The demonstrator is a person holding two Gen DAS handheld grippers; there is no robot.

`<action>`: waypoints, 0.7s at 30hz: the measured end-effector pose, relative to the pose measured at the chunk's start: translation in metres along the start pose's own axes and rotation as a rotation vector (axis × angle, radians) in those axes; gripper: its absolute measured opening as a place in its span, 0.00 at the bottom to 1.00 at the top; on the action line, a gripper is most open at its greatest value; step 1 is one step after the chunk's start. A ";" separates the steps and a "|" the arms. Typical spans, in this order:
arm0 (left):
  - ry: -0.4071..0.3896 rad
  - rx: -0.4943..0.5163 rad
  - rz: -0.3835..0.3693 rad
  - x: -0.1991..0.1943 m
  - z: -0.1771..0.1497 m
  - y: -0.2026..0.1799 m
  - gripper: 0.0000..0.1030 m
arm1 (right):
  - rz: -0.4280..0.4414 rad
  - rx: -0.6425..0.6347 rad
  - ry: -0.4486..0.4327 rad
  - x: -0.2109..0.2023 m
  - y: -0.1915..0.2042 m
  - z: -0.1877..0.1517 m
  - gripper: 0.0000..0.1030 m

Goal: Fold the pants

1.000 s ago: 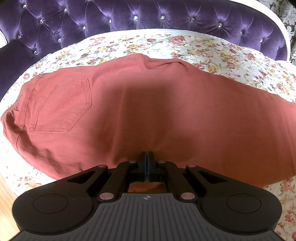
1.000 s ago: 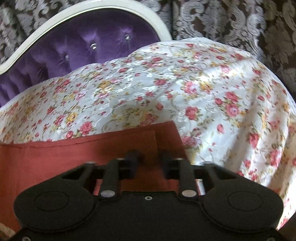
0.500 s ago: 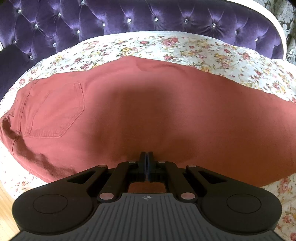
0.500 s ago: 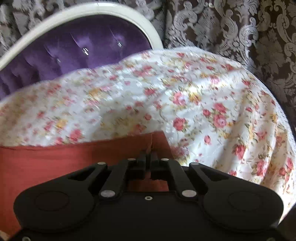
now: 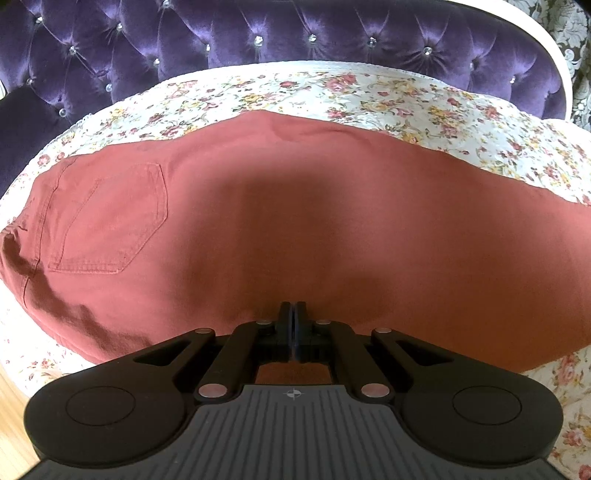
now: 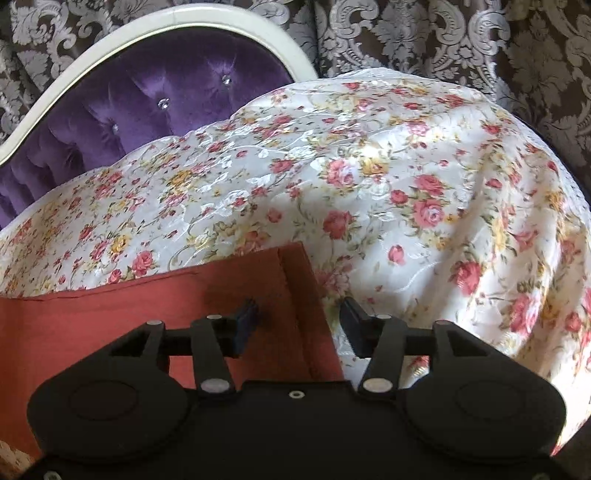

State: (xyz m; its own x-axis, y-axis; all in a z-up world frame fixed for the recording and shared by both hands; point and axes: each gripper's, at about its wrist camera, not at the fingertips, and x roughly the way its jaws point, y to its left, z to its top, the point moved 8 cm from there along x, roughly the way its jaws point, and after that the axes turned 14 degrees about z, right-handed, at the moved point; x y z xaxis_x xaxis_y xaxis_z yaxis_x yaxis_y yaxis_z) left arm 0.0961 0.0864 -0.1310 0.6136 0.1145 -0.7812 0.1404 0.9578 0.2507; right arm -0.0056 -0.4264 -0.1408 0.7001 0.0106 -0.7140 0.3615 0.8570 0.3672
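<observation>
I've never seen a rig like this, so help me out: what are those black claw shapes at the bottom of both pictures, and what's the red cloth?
No robot here: a person holds a two-finger gripper in each hand, each carrying a camera that looks along its fingers. The left gripper is shut at the near edge of the rust-red pants, which lie flat on a floral bedspread; whether it pinches cloth is hidden. The right gripper is opening over the leg's hem, gripping nothing. Behind stands a purple tufted headboard.
</observation>
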 end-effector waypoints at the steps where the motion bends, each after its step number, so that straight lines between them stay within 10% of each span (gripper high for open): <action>1: 0.000 0.000 0.001 0.000 0.000 0.000 0.02 | 0.005 -0.013 0.001 0.001 0.002 0.000 0.56; 4: -0.003 0.004 0.002 0.000 0.000 0.000 0.02 | -0.017 -0.076 0.002 0.005 0.012 0.001 0.19; 9: 0.009 -0.005 -0.009 -0.003 0.005 -0.002 0.02 | -0.162 -0.183 -0.077 -0.015 0.036 0.012 0.06; 21: -0.005 0.037 -0.088 -0.011 0.012 -0.016 0.02 | -0.251 -0.001 -0.049 -0.032 -0.020 0.028 0.26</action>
State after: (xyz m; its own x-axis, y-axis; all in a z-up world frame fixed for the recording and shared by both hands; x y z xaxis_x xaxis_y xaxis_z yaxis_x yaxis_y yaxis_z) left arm 0.0964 0.0664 -0.1192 0.6013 0.0293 -0.7985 0.2225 0.9537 0.2025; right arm -0.0177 -0.4584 -0.1085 0.6175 -0.2273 -0.7530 0.5272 0.8301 0.1818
